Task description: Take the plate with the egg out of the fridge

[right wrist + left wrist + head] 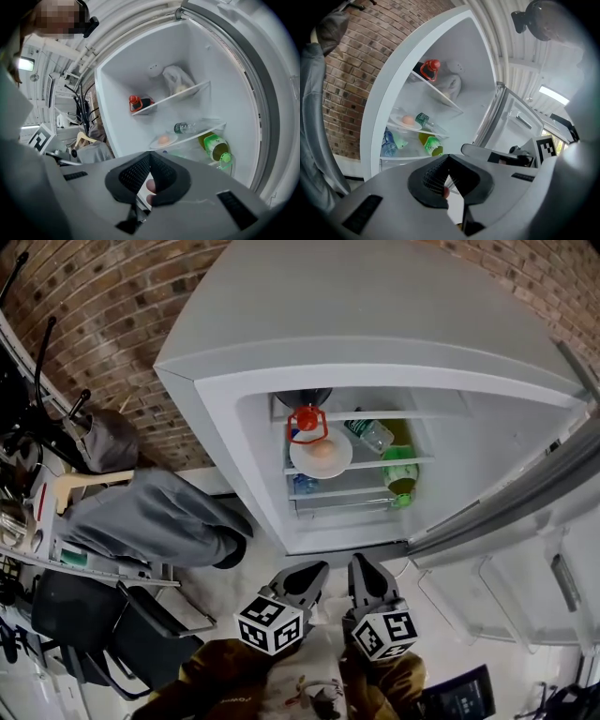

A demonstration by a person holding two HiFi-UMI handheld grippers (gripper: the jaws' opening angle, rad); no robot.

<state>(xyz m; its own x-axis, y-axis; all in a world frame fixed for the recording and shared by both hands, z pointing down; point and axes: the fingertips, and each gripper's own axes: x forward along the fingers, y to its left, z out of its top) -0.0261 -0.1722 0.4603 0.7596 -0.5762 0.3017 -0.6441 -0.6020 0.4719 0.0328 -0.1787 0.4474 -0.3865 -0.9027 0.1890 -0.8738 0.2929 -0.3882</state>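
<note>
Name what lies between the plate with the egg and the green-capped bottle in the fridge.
A clear bottle lying on its side sits between the plate and the green-capped bottle. The right gripper view shows it plainly.

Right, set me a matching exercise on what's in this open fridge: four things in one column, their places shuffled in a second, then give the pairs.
Things
1. egg
2. white bag
3. green-capped bottle
4. clear bottle

Places
A. under the middle shelf
B. on the upper shelf, along from the red-lidded container
C. on the white plate
D. lying on the middle shelf beside the plate

Pairs: 1-C, 2-B, 3-A, 4-D
</note>
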